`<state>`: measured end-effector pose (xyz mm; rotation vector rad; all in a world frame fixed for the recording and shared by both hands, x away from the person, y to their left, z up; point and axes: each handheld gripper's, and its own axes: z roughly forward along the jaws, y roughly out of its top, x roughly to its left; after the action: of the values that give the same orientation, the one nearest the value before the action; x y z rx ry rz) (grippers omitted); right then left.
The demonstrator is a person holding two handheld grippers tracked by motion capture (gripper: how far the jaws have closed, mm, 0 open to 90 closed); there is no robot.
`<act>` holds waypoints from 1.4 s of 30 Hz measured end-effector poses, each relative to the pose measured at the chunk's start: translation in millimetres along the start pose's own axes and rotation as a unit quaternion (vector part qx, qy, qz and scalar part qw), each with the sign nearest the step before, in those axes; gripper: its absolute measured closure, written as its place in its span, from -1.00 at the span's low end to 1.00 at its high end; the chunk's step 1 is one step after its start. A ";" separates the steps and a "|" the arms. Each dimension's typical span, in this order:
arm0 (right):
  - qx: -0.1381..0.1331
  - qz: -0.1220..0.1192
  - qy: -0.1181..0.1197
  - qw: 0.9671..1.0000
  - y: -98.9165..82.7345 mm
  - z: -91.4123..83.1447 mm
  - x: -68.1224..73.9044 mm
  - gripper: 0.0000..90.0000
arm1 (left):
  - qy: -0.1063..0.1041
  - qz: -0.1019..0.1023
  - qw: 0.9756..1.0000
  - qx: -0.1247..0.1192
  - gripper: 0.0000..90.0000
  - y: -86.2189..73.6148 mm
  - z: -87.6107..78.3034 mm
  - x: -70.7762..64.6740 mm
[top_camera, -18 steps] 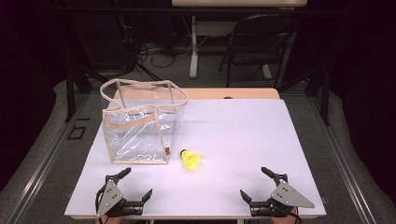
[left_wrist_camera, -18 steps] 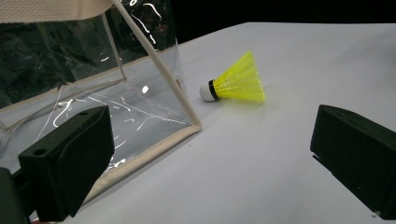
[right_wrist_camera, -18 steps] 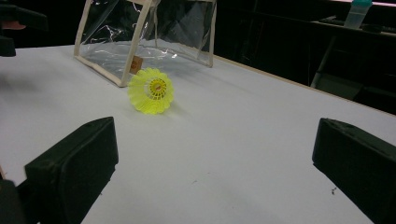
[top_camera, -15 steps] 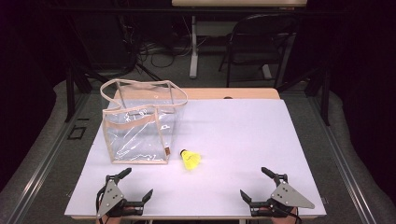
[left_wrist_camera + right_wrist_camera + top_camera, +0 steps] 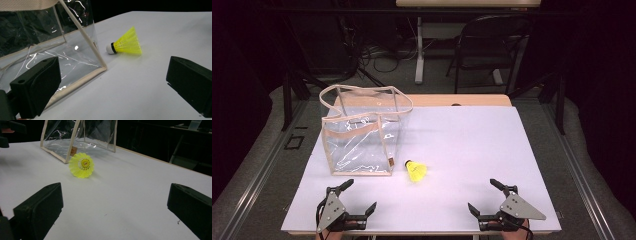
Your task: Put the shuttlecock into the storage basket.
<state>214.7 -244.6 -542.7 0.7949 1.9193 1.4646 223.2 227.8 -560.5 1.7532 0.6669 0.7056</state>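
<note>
A yellow shuttlecock (image 5: 416, 170) (image 5: 125, 44) (image 5: 81, 165) lies on its side on the white table (image 5: 472, 150), just right of a clear plastic bag (image 5: 362, 132) (image 5: 47, 42) (image 5: 80, 135) with beige trim that stands upright. My left gripper (image 5: 359, 197) rests open at the front left edge, jaws wide apart with nothing between them. At the front right edge my right gripper (image 5: 485, 195) also stands open and holds nothing. Both point toward the shuttlecock from a distance.
A wooden strip (image 5: 462, 100) runs along the table's far edge. Beyond it stand a dark folding chair (image 5: 492, 45), table legs and cables on the floor. White tabletop stretches between the grippers and to the right.
</note>
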 end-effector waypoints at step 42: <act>0.080 0.002 0.049 0.996 12.2 50.4 4.8 -1.00 | 0.003 0.003 1.000 0.000 -1.00 -1.0 -3.6 0.2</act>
<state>250.9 -207.2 -542.4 0.8126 2.1303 1.3888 220.5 230.5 -560.5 1.7546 0.6669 0.7157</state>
